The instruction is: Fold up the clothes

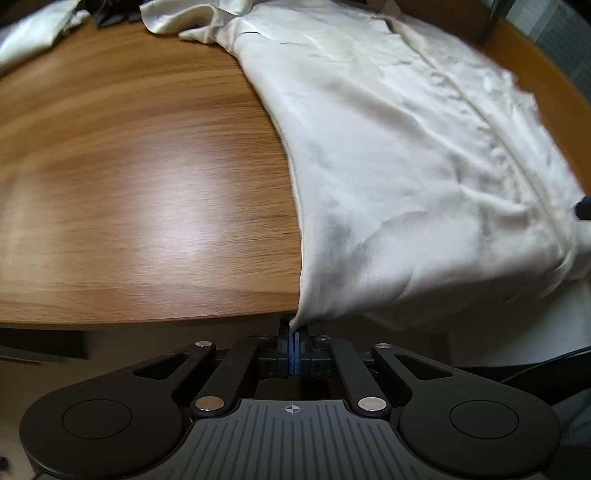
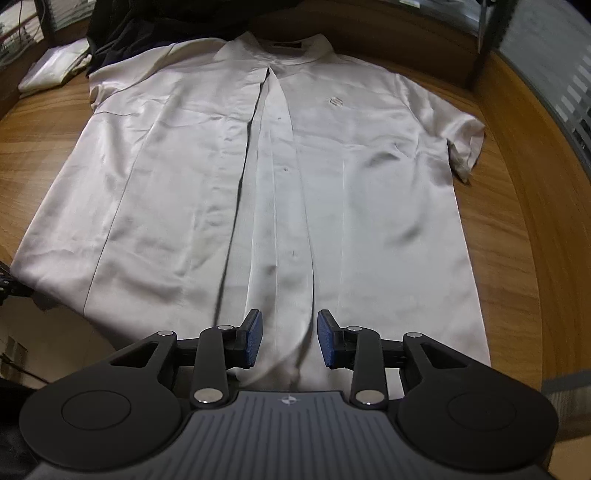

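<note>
Two wrist views. Left wrist first: left gripper (image 1: 294, 334) low at the near table edge, blue pads pressed together on the bottom corner of the white shirt (image 1: 388, 155). Shirt spread over the right half of the wooden table (image 1: 129, 184), corner drawn down off the edge into the pinch, side hem running away toward the far end. Button placket visible along the right. Crumpled pale cloth (image 1: 33, 33) at the far left corner, apart from the shirt. Bare wood across the left, with a bright sheen.

Right wrist next: right gripper (image 2: 290, 338) over the shirt's (image 2: 184, 166) bottom hem, blue pads (image 2: 254, 338) spread apart, empty, straddling the placket. Shirt flat, front up, collar (image 2: 284, 46) at the far end, short sleeves out to both sides, small emblem (image 2: 335, 100) on the chest. Dark garment (image 2: 122, 33) beyond the collar; folded pale cloth (image 2: 51, 70) at far left.
</note>
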Tool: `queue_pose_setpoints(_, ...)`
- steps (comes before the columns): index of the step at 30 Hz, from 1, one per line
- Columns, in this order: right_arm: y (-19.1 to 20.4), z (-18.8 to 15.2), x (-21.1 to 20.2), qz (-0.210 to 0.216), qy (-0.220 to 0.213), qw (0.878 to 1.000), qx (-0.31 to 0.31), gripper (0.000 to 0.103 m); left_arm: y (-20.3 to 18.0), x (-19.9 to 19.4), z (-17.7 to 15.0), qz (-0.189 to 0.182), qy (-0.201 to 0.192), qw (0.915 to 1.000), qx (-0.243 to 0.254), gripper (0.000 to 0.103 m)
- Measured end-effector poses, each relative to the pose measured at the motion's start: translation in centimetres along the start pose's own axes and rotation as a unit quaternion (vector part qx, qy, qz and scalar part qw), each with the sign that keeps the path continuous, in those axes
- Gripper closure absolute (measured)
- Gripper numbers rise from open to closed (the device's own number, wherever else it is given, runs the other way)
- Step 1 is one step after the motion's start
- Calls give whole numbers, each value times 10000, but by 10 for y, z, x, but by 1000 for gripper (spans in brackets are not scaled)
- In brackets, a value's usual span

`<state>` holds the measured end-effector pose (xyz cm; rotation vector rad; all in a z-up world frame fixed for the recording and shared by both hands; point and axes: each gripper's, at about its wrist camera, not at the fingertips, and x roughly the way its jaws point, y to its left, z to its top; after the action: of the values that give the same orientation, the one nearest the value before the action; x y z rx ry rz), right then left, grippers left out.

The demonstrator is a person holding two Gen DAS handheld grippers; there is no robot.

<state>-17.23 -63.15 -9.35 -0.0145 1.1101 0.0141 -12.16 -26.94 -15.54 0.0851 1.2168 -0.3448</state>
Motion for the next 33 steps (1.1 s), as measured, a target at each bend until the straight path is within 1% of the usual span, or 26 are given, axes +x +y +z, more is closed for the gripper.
queue_pose_setpoints(6, 6, -14, 7, 141, 156, 9998, -9, 66, 9, -11, 5, 230, 44, 9997, -9, 100)
queue_pose_setpoints(9, 9, -15, 17, 185, 259, 9994, 150, 66, 13, -11, 4, 324, 134, 9994, 14, 96)
queue_pose_setpoints(12, 7, -14, 25, 280, 311, 9984, 387, 66, 16, -15, 4, 298, 175, 9994, -29, 89)
queue_pose_setpoints(13, 6, -13, 28, 290, 326, 9980, 451, 69, 17, -18, 3, 269, 179, 9995, -49, 87)
queue_pose_setpoints(14, 5, -13, 30, 291, 331, 9978, 489, 74, 18, -21, 3, 240, 186, 9995, -75, 86)
queue_pose_setpoints(15, 5, -12, 32, 287, 332, 9977, 521, 91, 20, -24, 1, 203, 195, 9995, -104, 85)
queue_pose_setpoints(16, 5, -11, 32, 258, 314, 9978, 524, 101, 21, -28, 0, 190, 196, 9996, -119, 85)
queue_pose_setpoints(18, 5, -8, 29, 273, 237, 9980, 514, 101, 22, -35, -1, 193, 187, 9996, -129, 85)
queue_pose_setpoints(20, 8, -5, 22, 414, 115, 9981, 439, 101, 22, -41, -2, 226, 143, 9996, -114, 85)
queue_pose_setpoints(21, 11, -3, 18, 536, 55, 9979, 351, 101, 22, -45, -2, 244, 115, 9996, -111, 85)
queue_pose_setpoints(23, 23, 0, 10, 841, -25, 9965, -20, 101, 23, -49, 1, 246, 64, 9996, -120, 85)
queue_pose_setpoints(27, 58, 0, 8, 1172, 46, 9885, -952, 101, 22, -55, 8, 222, -8, 9997, -98, 85)
queue_pose_setpoints(29, 71, -2, 13, 1222, 126, 9841, -1287, 101, 18, -57, 13, 208, -59, 9998, -53, 85)
queue_pose_setpoints(32, 83, -3, 22, 1269, 240, 9798, -1527, 100, 12, -60, 21, 170, -150, 9997, 14, 85)
queue_pose_setpoints(33, 83, -3, 23, 1292, 252, 9793, -1536, 96, 10, -61, 23, 169, -178, 9997, 44, 85)
